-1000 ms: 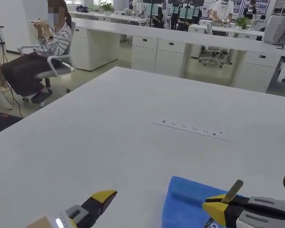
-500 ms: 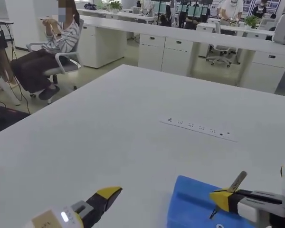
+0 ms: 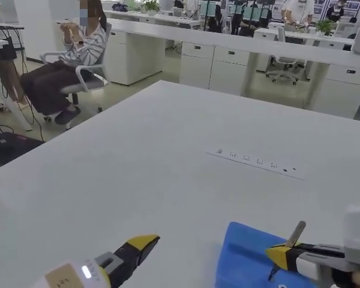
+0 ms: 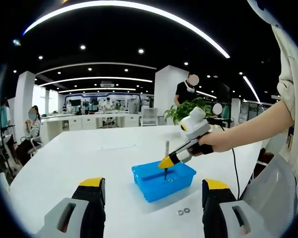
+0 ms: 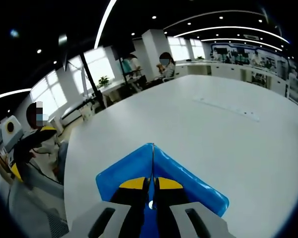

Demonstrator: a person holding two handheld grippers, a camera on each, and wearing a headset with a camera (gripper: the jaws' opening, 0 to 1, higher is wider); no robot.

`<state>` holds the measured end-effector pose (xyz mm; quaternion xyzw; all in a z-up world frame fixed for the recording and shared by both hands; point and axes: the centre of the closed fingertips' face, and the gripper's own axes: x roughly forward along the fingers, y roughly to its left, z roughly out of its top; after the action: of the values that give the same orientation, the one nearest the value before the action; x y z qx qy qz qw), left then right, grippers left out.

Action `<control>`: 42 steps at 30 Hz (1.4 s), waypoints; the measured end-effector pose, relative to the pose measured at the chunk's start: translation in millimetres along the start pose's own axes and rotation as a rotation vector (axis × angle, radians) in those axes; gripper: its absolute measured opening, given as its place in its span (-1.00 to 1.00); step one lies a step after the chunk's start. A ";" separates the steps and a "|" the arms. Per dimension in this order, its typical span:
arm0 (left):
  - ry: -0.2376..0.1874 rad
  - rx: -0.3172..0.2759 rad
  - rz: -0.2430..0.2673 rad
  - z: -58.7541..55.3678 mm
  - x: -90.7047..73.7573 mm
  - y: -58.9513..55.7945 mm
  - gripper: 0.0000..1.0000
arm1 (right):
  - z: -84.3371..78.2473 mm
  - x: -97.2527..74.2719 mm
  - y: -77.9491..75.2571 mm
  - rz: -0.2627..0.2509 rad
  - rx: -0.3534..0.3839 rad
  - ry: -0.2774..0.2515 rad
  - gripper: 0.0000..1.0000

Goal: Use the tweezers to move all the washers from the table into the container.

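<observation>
A blue container (image 4: pixel 159 184) stands on the white table (image 3: pixel 168 174), and it appears again at the bottom of the head view (image 3: pixel 243 258) and under my right jaws (image 5: pixel 193 184). My right gripper (image 5: pixel 151 184) is shut on the thin tweezers (image 5: pixel 152 163), which point down into the container (image 4: pixel 166 161). Two washers (image 4: pixel 173 178) lie inside it. Two more washers (image 4: pixel 183 211) rest on the table just in front of the container. My left gripper (image 4: pixel 154 186) is open and holds nothing, a short way from the container (image 3: pixel 141 245).
A strip of power sockets (image 3: pixel 257 162) is set into the table beyond the container. A person sits on a chair (image 3: pixel 72 57) past the table's far left corner. Desks and other people fill the room behind.
The head view has shifted slightly. Both grippers keep nearly the same places, and the tweezers stay over the container.
</observation>
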<state>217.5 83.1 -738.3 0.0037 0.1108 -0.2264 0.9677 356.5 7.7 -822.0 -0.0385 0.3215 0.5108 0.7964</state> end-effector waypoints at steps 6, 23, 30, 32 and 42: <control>0.006 -0.003 -0.004 -1.2 0.2 -0.8 0.62 | -6.2 6.8 -3.1 0.010 -0.010 0.024 -0.93; 0.008 -0.007 0.005 -1.4 -0.2 1.7 0.62 | -9.5 11.1 -5.5 0.007 -0.047 0.038 -0.92; -0.001 -0.013 0.007 0.3 -0.1 2.4 0.62 | -9.9 8.5 -8.0 0.002 -0.049 0.031 -0.91; 0.001 -0.013 0.010 -0.1 -0.2 3.2 0.62 | -8.9 6.9 -8.1 0.003 -0.044 0.022 -0.91; 0.006 -0.010 0.014 -0.9 -0.2 3.7 0.62 | 2.7 -5.9 -1.2 0.003 -0.039 -0.020 -0.91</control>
<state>218.8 86.6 -739.4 0.0003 0.1150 -0.2193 0.9689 357.2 3.6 -817.0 -0.0485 0.3038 0.5186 0.7978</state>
